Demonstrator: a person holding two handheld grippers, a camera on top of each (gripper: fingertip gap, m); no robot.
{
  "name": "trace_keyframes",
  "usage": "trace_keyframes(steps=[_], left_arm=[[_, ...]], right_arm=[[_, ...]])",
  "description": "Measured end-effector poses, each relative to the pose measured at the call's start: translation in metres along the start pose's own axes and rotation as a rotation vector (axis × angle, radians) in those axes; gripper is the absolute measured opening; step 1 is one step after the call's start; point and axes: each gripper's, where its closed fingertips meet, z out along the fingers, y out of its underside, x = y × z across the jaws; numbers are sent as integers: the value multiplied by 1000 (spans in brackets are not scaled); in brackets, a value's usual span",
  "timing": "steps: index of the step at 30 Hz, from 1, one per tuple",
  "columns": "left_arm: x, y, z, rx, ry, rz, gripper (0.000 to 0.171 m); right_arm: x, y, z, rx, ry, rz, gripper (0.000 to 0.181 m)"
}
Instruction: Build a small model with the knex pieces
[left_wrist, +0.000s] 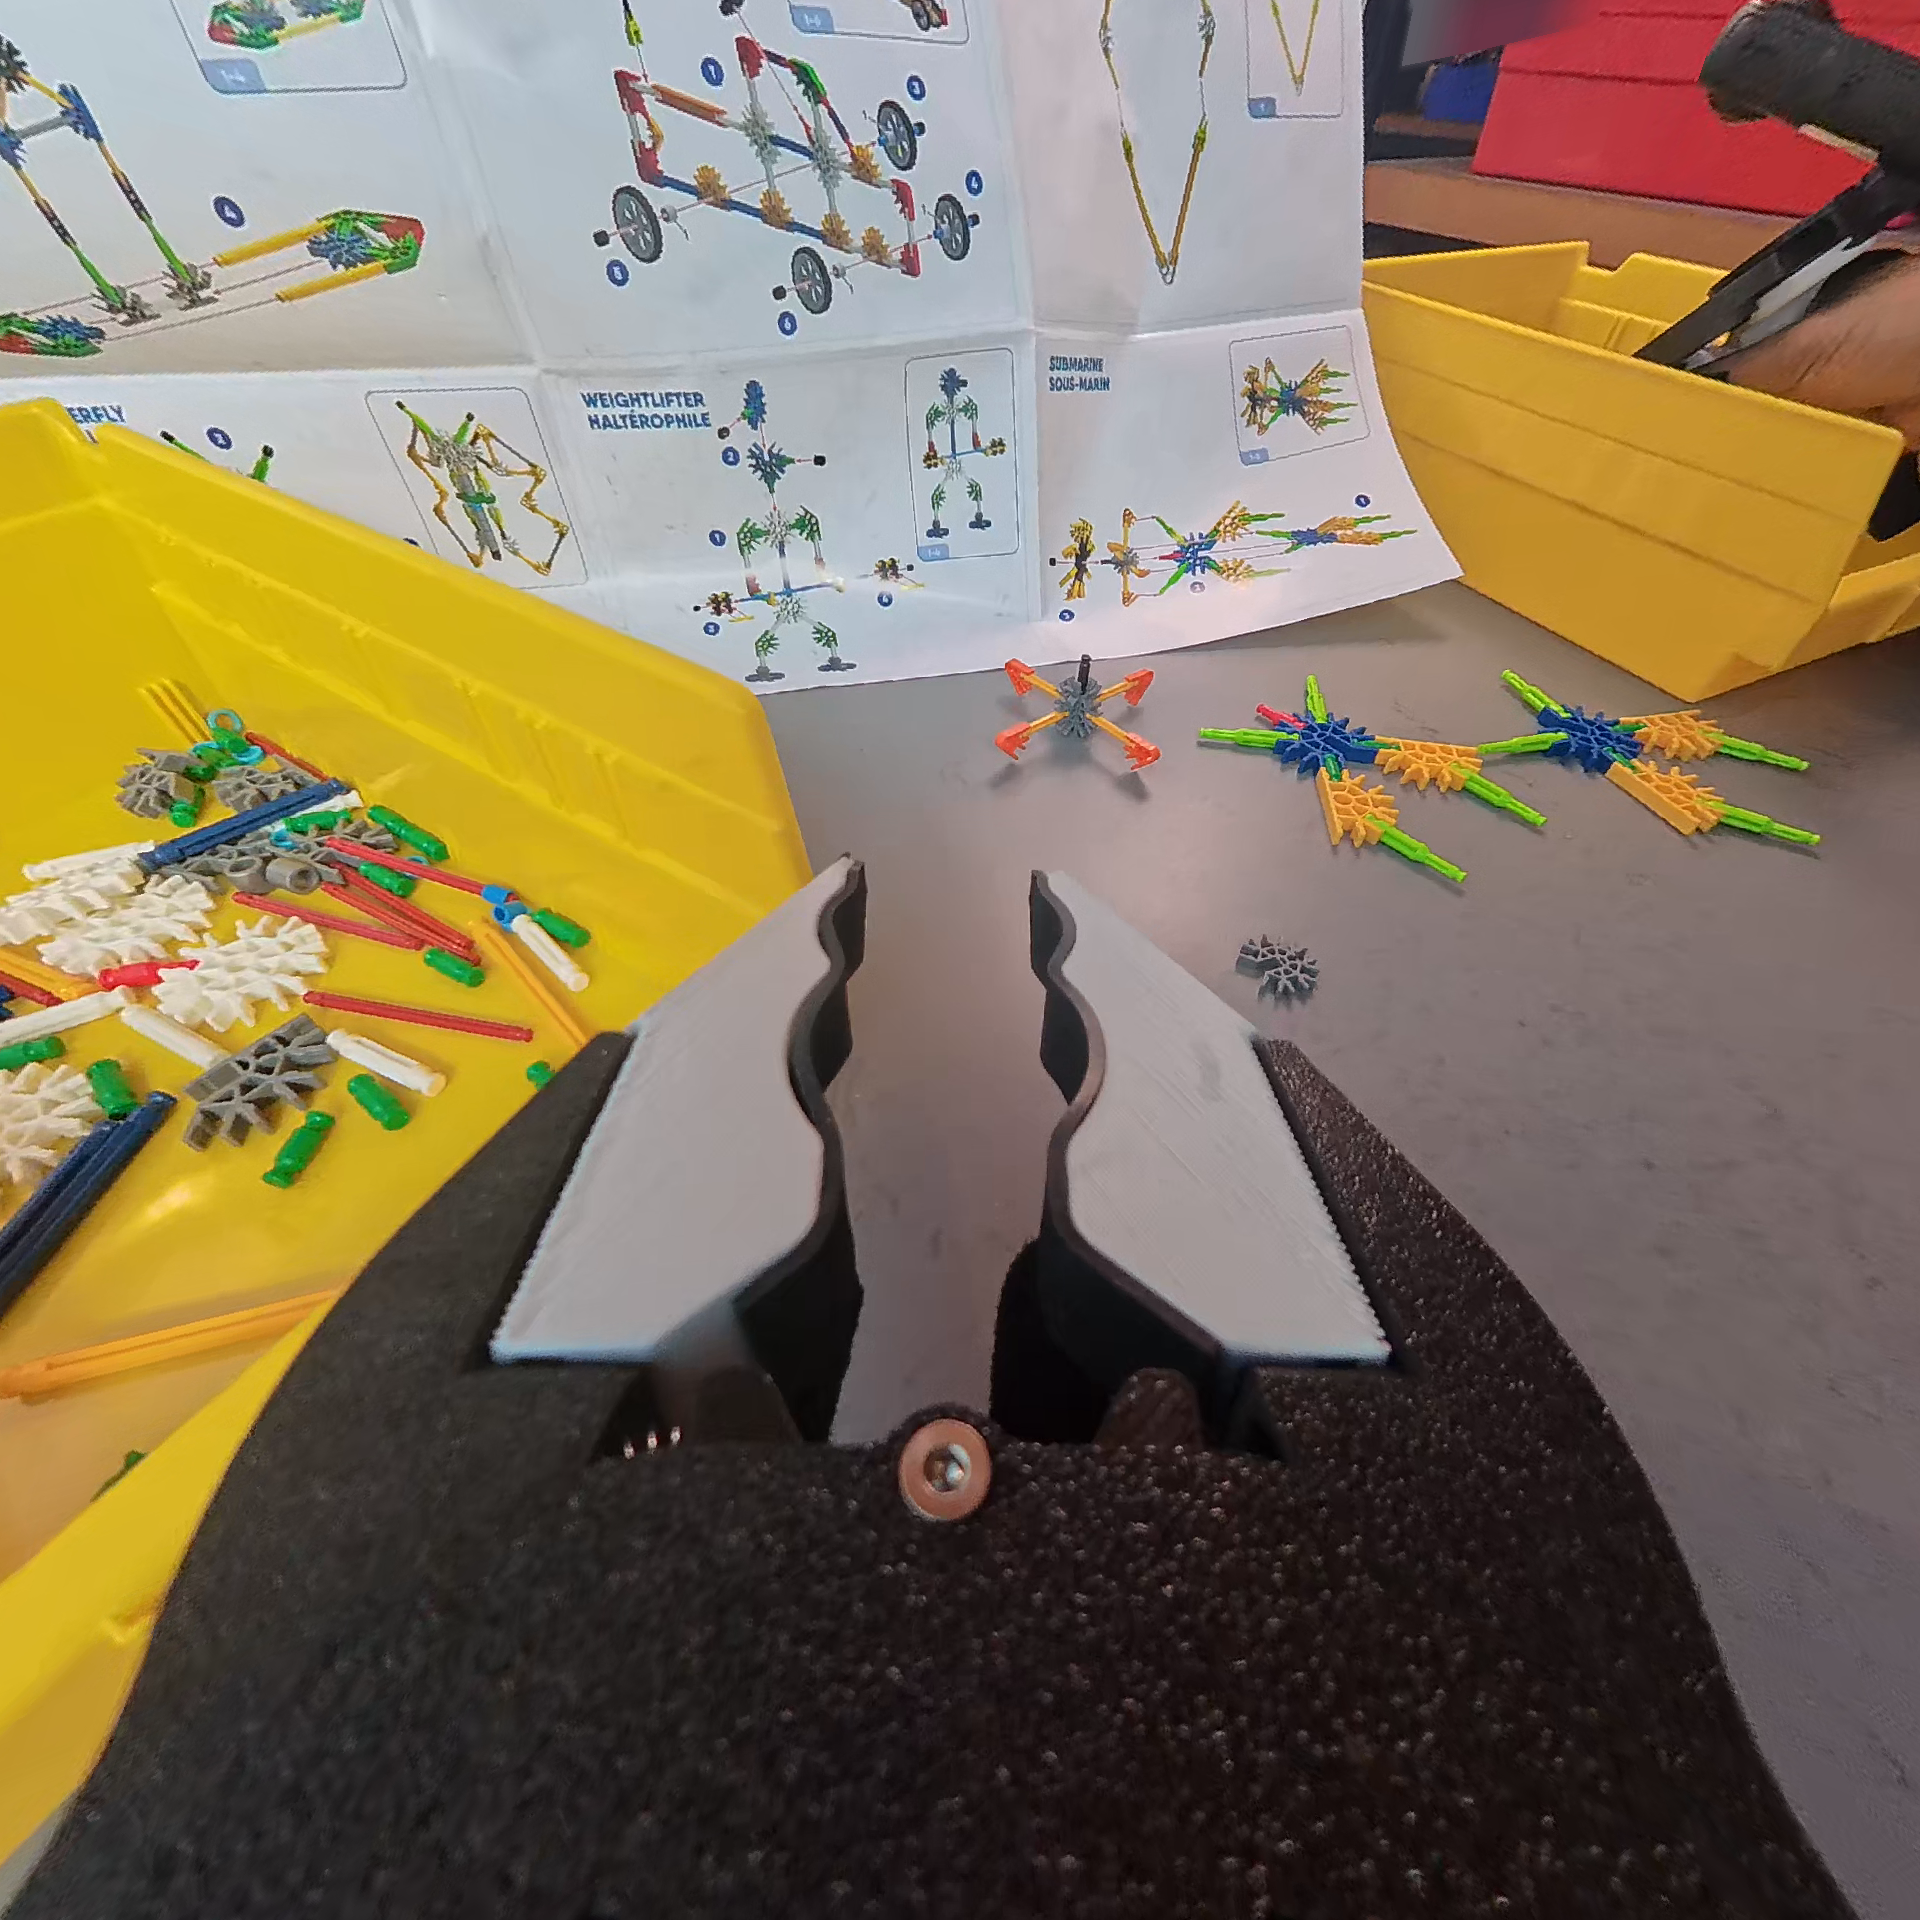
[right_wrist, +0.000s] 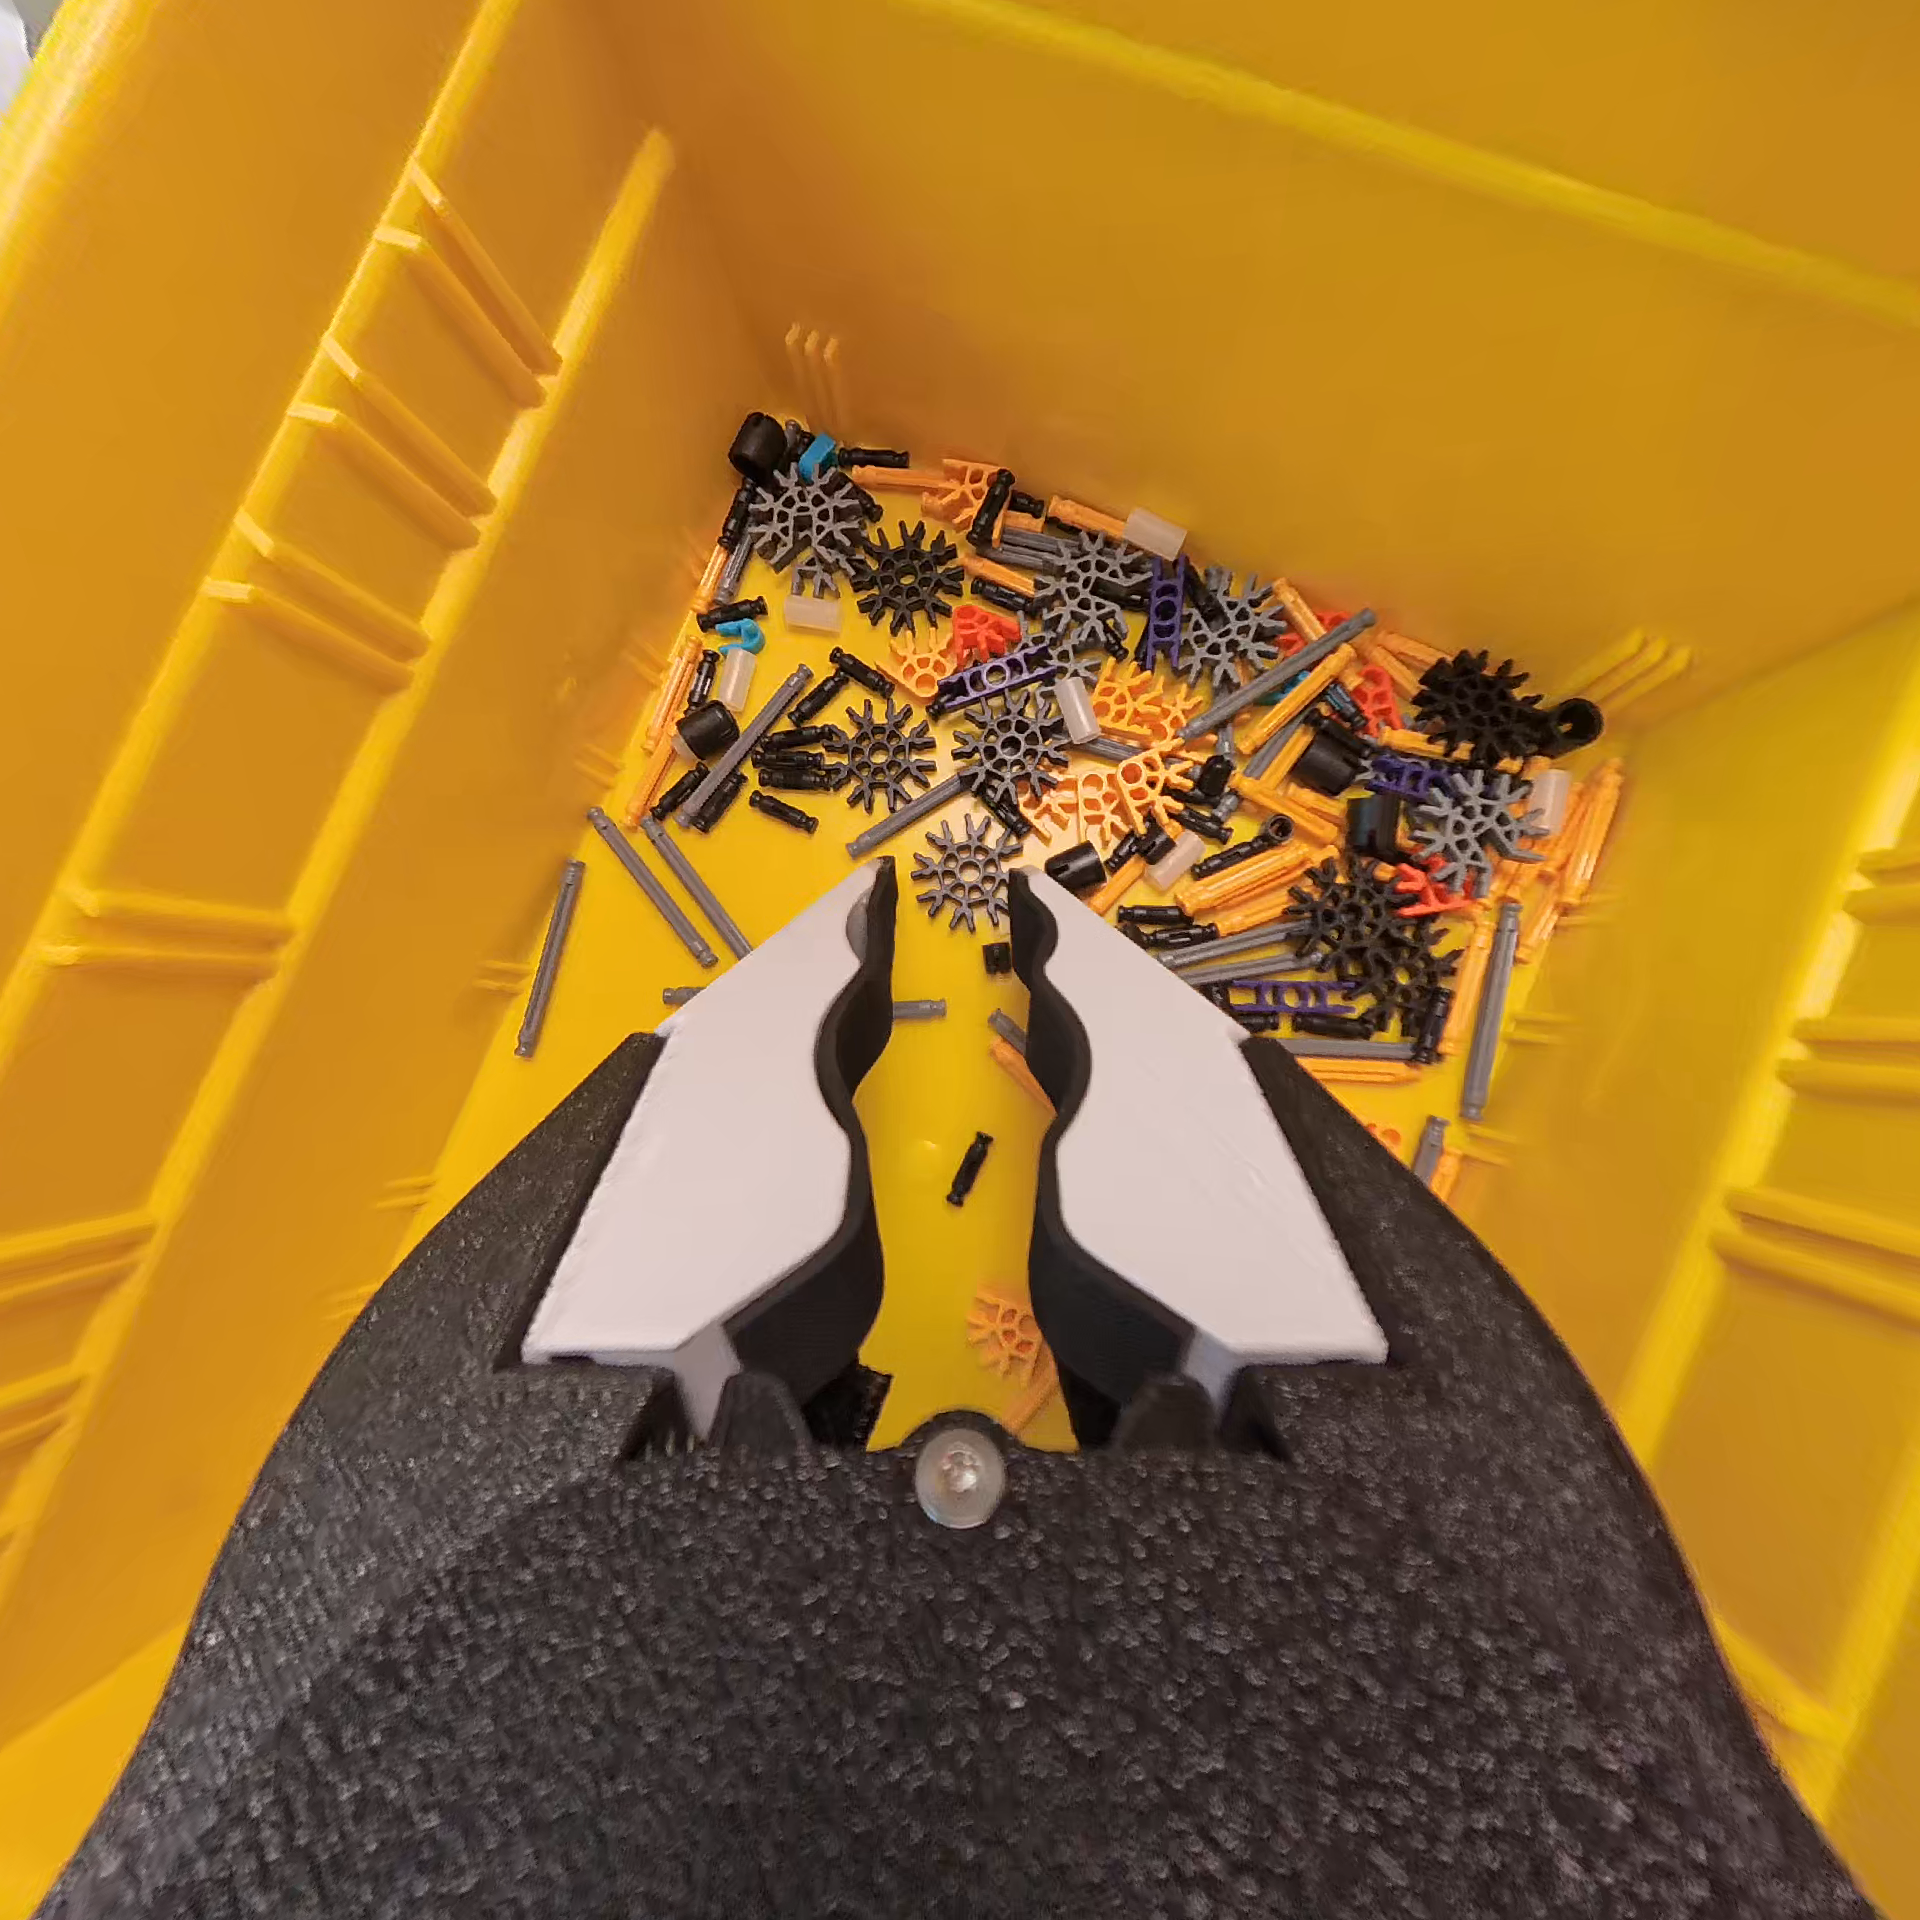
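Down inside a deep yellow bin (right_wrist: 312, 623), the right tongs (right_wrist: 951, 894) hang with their jaws apart and nothing between them. Just past their tips lies a grey snowflake-shaped connector (right_wrist: 966, 871), very close to both tips, and I cannot tell if they touch it. One small black rod (right_wrist: 969, 1169) lies on the bin floor in the gap between the jaws. Behind the connector sits a heap of toy building pieces (right_wrist: 1195, 727): orange rods, grey rods, black and grey snowflake wheels, some purple and red bits. Over at the other side, the left tongs (left_wrist: 948, 883) are released too, empty, above the bare grey counter (left_wrist: 1558, 1195). Nearest to them on the counter is a small grey connector (left_wrist: 1278, 964). Farther off stand an orange and grey spinner shape (left_wrist: 1081, 712) and two blue, yellow and green star builds (left_wrist: 1340, 764) (left_wrist: 1652, 753). Another yellow bin (left_wrist: 436, 665) of pieces sits left, and a paper instruction sheet (left_wrist: 644, 312) is behind.
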Motion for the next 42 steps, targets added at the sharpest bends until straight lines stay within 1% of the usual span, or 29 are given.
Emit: trace_keyframes(steps=[3,7,8,11,13,14,17,22,24,25,28,30,36,39,42], left_arm=[[2,0,1,-3,17,-5,31],[4,0,0,-1,29,-2,31],[4,-1,0,1,31,-2,31],[3,-2,-1,6,35,-7,31],[4,-2,-1,6,42,-12,31],[4,-2,-1,5,45,-11,31],[6,-2,-1,7,52,-8,31],[6,-1,-1,3,61,-15,31],[6,-1,-1,1,65,-20,31],[7,-1,-1,0,67,-23,31],[6,0,0,-2,69,-28,31],[6,1,0,-5,72,-32,31],[5,1,0,-4,74,-38,31],[5,1,0,-4,77,-45,31],[6,1,0,-7,85,-57,31]], right_arm=[[4,0,1,-26,41,-28,14],[7,2,0,-62,96,-77,14],[7,2,-1,-67,109,-90,18],[4,5,-1,-82,104,-101,19],[-3,9,-1,-108,58,-101,11],[-6,9,-1,-105,43,-98,12],[-2,7,-1,-103,72,-108,21],[-2,6,2,-99,33,-81,23],[-2,6,2,-92,24,-91,19],[-3,5,2,-86,14,-97,12],[-5,5,3,-74,0,-104,7],[-7,5,3,-65,-18,-107,0],[-8,5,2,-42,-24,-104,0],[-8,0,-4,-3,-31,-92,0],[-6,-5,-9,30,-41,-87,17]])
